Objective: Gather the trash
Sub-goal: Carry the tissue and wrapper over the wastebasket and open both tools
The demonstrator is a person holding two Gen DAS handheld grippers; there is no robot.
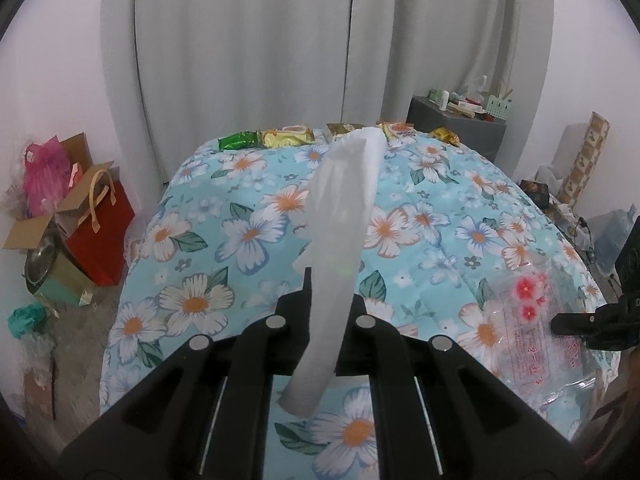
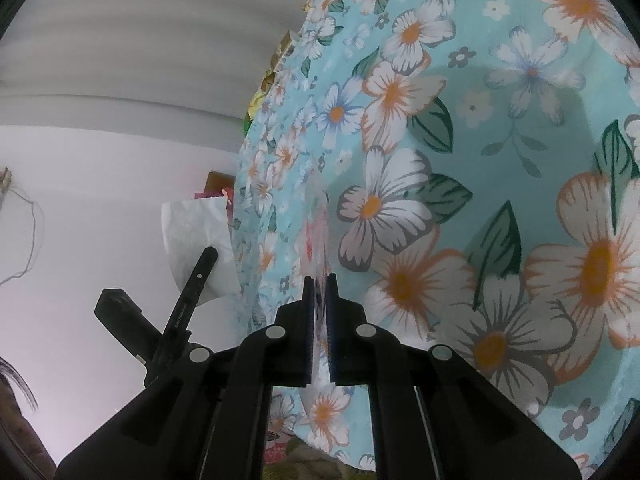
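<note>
A bed under a blue floral cover (image 1: pixel 248 236) filled the space ahead of both tongs. Grey curtains (image 1: pixel 248 48) hung well beyond it. Far to the left of the left gripper stood a red gift bag (image 1: pixel 102 236) beside an open cardboard box (image 1: pixel 36 228). Far to the right, past the bed's corner, a dark cabinet (image 1: pixel 456 128) carried small clutter. A row of snack packets (image 1: pixel 286 136) lay along the bed's far edge, well ahead of the left tongs.

The left gripper (image 1: pixel 328 304) was clamped on a white tissue (image 1: pixel 344 216), which stood up between its fingers and also drooped below them. To its right, the right gripper (image 2: pixel 319 292) had its jaws closed narrowly on a clear plastic wrapper with red flowers (image 1: pixel 532 320), resting on the cover. In the right wrist view the wrapper showed edge-on between the pads.
</note>
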